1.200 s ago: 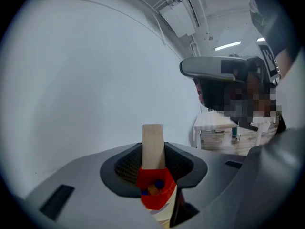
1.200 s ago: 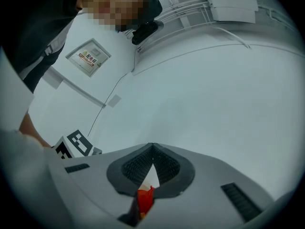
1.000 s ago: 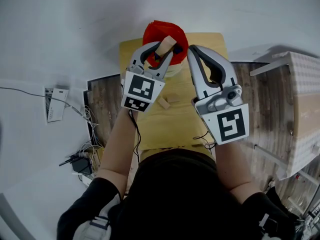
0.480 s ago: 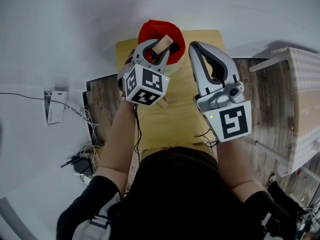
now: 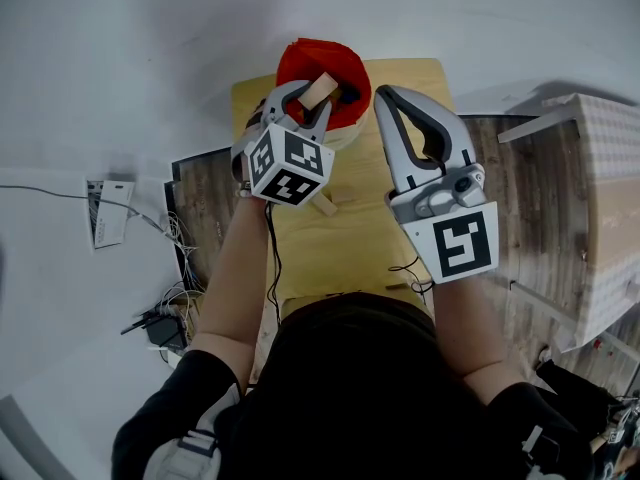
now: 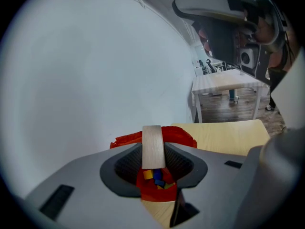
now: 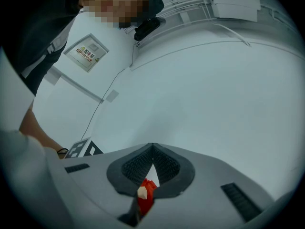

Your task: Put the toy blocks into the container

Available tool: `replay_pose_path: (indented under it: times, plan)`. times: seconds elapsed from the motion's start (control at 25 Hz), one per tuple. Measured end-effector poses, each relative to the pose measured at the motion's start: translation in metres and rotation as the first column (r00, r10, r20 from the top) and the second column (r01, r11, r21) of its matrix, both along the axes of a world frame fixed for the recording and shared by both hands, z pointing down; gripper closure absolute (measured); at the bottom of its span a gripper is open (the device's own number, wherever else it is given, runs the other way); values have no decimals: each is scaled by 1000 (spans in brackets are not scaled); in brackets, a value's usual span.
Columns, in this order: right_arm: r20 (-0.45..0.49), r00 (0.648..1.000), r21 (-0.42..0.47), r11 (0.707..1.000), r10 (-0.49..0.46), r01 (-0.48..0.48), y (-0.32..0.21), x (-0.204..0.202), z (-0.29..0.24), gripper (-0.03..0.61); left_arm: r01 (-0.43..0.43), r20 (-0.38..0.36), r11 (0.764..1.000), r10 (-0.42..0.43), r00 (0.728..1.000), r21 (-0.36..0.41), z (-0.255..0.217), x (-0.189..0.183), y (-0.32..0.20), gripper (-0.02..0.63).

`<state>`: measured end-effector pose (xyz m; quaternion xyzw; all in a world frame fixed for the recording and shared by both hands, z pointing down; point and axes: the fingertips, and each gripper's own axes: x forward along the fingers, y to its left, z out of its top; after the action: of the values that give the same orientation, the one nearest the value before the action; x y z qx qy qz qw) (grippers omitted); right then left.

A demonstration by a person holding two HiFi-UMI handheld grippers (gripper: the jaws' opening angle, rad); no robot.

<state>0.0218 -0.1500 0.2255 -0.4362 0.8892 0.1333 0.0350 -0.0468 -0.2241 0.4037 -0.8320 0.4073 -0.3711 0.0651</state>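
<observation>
Leftward goes the left gripper [image 5: 312, 98] since a second ago, and it has rolled too, so its marker cube [image 5: 288, 165] now shows two faces to the head view. Its jaws stand partly open and clamped on a plain wooden block [image 6: 153, 147], pads pressing both flat sides. The block stands upright in the grip and hangs right over the mouth of the red container [image 5: 322, 66]. That container sits at the far end of the pale wooden tabletop [image 5: 400, 80].

Look down through the left gripper view and the container's floor shows below the block: small coloured blocks [image 6: 154, 177] lie there, yellow, blue and green.

Over on the other side, the right gripper [image 5: 384, 98] hovers just beside the container's rim. Its jaws meet at the tips and there is nothing between them.

One more piece waits out in the open: a second wooden block [image 5: 325, 206] lies on the tabletop, peeking out from under the left gripper's marker cube, on the near side of the container.
</observation>
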Motion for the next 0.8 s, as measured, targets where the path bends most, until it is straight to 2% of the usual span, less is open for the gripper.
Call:
replay_pose_path:
  times: [0.24,0.64,0.72,0.76,0.8]
  plan:
    - [5,1000,-9,1000,2,-1,-1,0,1,554,24,-40,999,-23,999,23,0,-2,-4,434]
    - [14,1000,-18,1000,10,-9,1,4,3,554,-13,-36,999,11,999,-48,14,3,3,404]
    - [12,1000,-15,1000,9,-9,1,4,2,554,-18,-37,999,17,999,-38,13,4,3,400]
    - [12,1000,-13,1000,10,-10,1,3,3,554,-12,-41,1000,11,999,-12,8,2,2,426]
    - [15,1000,-13,1000,11,-11,2,3,3,554,-3,-49,1000,3,999,18,1,1,1,599]
